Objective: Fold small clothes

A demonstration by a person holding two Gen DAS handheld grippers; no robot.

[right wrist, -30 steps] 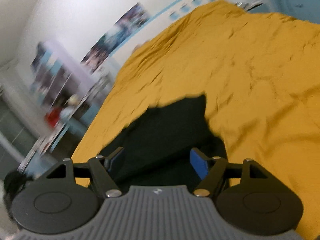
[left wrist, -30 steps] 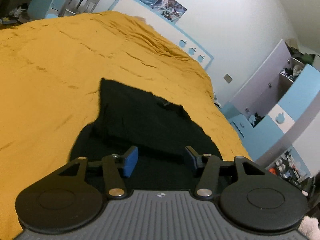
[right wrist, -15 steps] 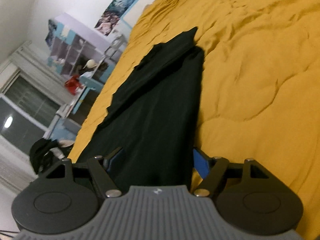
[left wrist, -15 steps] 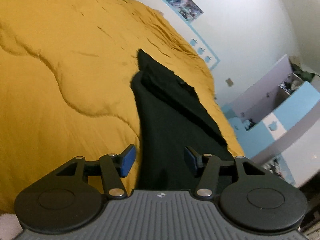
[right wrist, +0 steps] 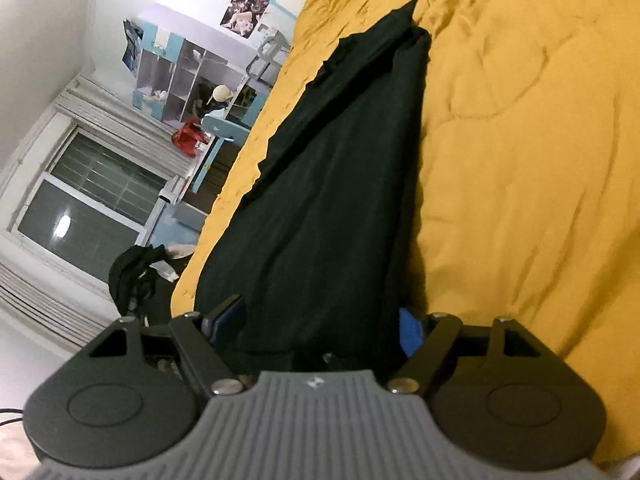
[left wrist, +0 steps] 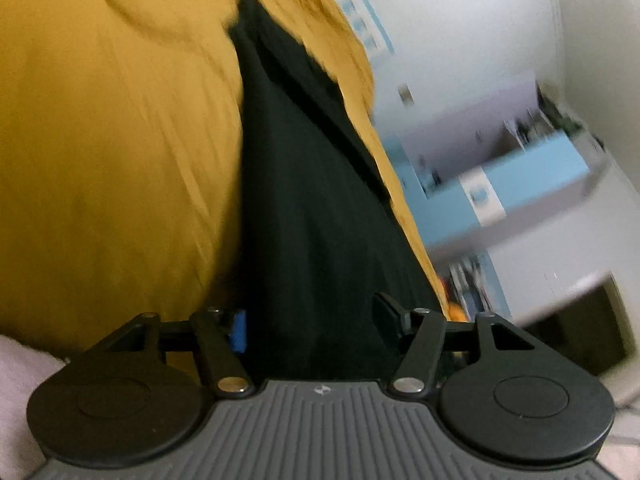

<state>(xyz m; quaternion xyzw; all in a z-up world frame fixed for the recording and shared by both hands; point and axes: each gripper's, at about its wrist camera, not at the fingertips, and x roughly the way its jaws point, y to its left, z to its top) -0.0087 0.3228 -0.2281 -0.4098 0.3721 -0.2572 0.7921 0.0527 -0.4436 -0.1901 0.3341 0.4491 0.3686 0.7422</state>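
Left tool point(left wrist: 308, 320) and right tool point(right wrist: 316, 324) both spread wide, jaws just been opening, near end of the black garment point(right wrist: 340, 184) lying between the pads of each but not pinched. Stretched straight ahead from both tools, long axis running away along the yellow bed cover point(right wrist: 520, 160), far end folded over. Neither hand clearly nearer.

A bed with a rumpled mustard quilt point(right wrist: 520, 160) bears one black garment point(right wrist: 340, 184), seemingly folded lengthwise.
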